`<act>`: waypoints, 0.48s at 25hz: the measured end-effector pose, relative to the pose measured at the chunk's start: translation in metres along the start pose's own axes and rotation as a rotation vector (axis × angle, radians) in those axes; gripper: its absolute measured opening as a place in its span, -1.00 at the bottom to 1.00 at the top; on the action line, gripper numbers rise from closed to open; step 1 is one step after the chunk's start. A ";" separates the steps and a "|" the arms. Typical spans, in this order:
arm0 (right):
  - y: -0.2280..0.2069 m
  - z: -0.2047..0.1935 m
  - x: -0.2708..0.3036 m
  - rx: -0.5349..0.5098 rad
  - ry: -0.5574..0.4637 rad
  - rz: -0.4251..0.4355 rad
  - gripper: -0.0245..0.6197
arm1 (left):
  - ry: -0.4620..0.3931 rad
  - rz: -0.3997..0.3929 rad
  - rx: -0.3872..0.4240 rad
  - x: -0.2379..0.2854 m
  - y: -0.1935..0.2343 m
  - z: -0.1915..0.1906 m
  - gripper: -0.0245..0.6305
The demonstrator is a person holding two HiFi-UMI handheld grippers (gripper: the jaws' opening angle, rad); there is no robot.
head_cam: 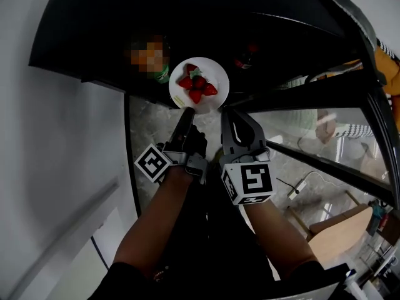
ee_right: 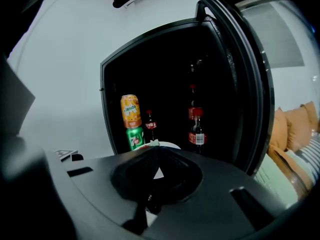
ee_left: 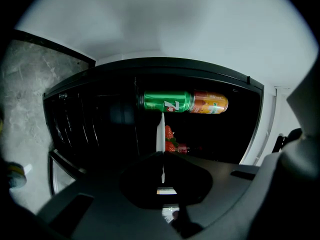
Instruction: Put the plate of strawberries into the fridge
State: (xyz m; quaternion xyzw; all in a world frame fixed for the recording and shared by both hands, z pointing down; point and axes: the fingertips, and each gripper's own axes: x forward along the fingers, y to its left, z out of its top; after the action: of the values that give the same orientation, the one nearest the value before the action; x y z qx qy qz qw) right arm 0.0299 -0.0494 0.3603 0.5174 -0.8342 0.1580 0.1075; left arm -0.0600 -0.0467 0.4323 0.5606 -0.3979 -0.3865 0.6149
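We see the left gripper (head_cam: 187,112) clamped on the near rim of the plate (head_cam: 219,74). Its own view shows the plate (ee_left: 160,129) edge-on as a thin white line pinched between the jaws. The one-sided rim grip leaves the far edge free to go in first, and we judge it keeps the jaws out of the shelf's way. The strawberries (head_cam: 197,85) sit piled near the plate's middle, so they look safe while it stays level. The plate hangs at the mouth of the open fridge (head_cam: 125,36), over the front edge of the dark interior, not yet set down as far as we can judge. The right gripper (head_cam: 228,114) has its jaws together with nothing seen between them. Its tips are just beside the plate's near right rim, and we cannot tell whether they touch it. We guess it is there as a steadying hand. The glass door (ee_right: 250,84) stands swung open at the right. Inside we make out a green can (ee_right: 134,138) with an orange can (ee_right: 130,111) above it, plus cola bottles (ee_right: 195,129) further right. The shelf surfaces are lost in the dark, so the landing spot is hidden, and the cans are unreadable in the head view. The right gripper's body cuts off most of the plate (ee_right: 167,145).
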 end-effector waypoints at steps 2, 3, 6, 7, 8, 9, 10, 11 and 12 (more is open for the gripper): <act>0.003 0.001 0.001 -0.004 -0.003 -0.001 -0.91 | 0.003 -0.007 0.007 -0.001 -0.003 -0.001 -0.89; 0.004 0.001 0.002 -0.005 -0.005 -0.003 -0.91 | 0.003 -0.010 0.010 0.000 -0.003 -0.001 -0.89; 0.004 0.001 0.004 -0.004 -0.013 -0.009 -0.91 | -0.005 -0.017 0.004 -0.002 -0.003 -0.001 -0.89; 0.004 0.001 0.003 -0.004 -0.014 -0.012 -0.91 | -0.008 -0.019 0.002 -0.003 -0.003 -0.001 -0.89; 0.004 0.000 0.002 -0.005 -0.015 -0.015 -0.91 | -0.010 -0.019 0.003 -0.004 -0.003 -0.001 -0.89; 0.003 0.000 0.001 -0.005 -0.014 -0.017 -0.91 | -0.011 -0.018 0.004 -0.004 -0.002 -0.002 -0.89; 0.003 0.000 0.001 -0.006 -0.014 -0.018 -0.91 | -0.011 -0.015 0.005 -0.004 -0.001 -0.002 -0.89; 0.003 0.000 0.001 -0.005 -0.013 -0.018 -0.91 | -0.012 -0.011 0.005 -0.004 -0.001 -0.001 -0.89; 0.003 0.000 0.000 -0.005 -0.013 -0.019 -0.91 | -0.014 -0.008 0.006 -0.004 0.000 -0.001 -0.89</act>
State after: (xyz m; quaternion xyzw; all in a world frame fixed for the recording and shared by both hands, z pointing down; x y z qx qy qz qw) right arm 0.0273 -0.0481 0.3603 0.5261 -0.8302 0.1516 0.1046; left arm -0.0611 -0.0425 0.4318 0.5612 -0.4009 -0.3919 0.6089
